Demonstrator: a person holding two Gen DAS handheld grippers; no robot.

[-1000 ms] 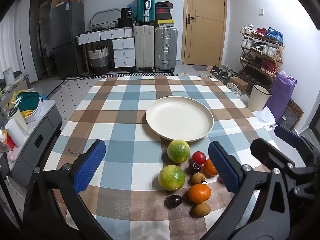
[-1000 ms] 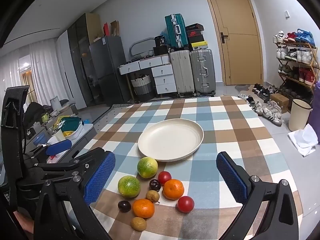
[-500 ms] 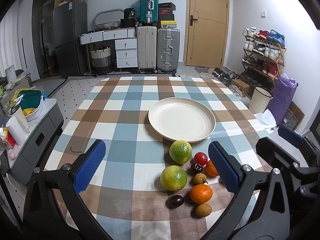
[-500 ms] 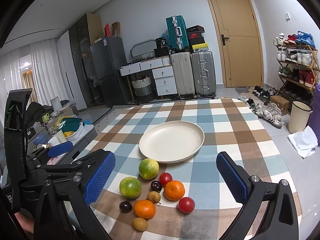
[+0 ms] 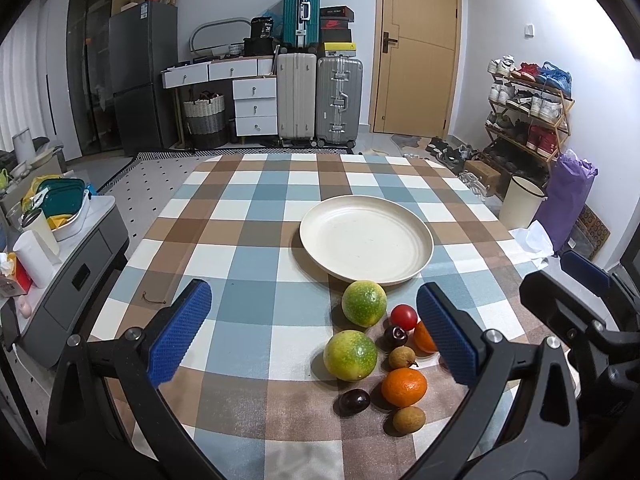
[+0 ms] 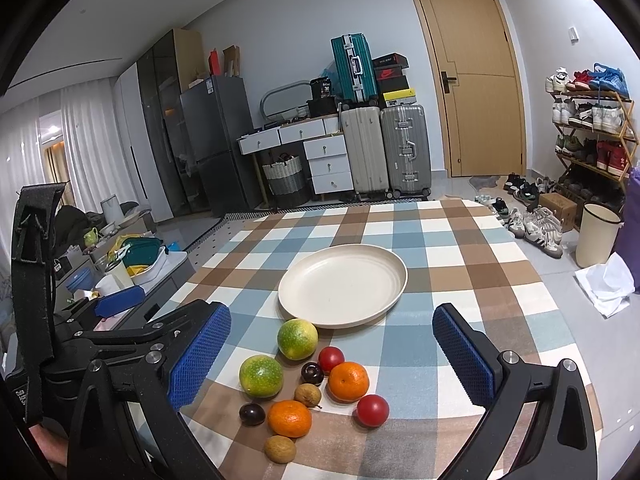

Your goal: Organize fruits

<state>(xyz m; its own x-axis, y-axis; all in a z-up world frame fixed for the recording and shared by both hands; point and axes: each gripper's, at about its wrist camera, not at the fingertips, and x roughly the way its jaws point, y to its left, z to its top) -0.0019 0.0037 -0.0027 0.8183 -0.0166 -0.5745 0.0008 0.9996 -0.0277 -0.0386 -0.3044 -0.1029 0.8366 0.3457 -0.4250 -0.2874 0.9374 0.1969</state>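
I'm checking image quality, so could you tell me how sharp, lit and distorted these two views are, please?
Left wrist view: sharp, evenly lit, soft shadows beside the fruits, fisheye bends the door, corners black. Right wrist view: equally sharp, stronger bending, faint sheen on the plate, no glare.

left hand-held gripper [image 5: 314, 330]: I've drifted it slightly; the fruit pile [image 5: 376, 354] sits a little further right between its fingers.
right hand-held gripper [image 6: 332, 360]: nudged forward; plate [image 6: 394, 280] marginally nearer.
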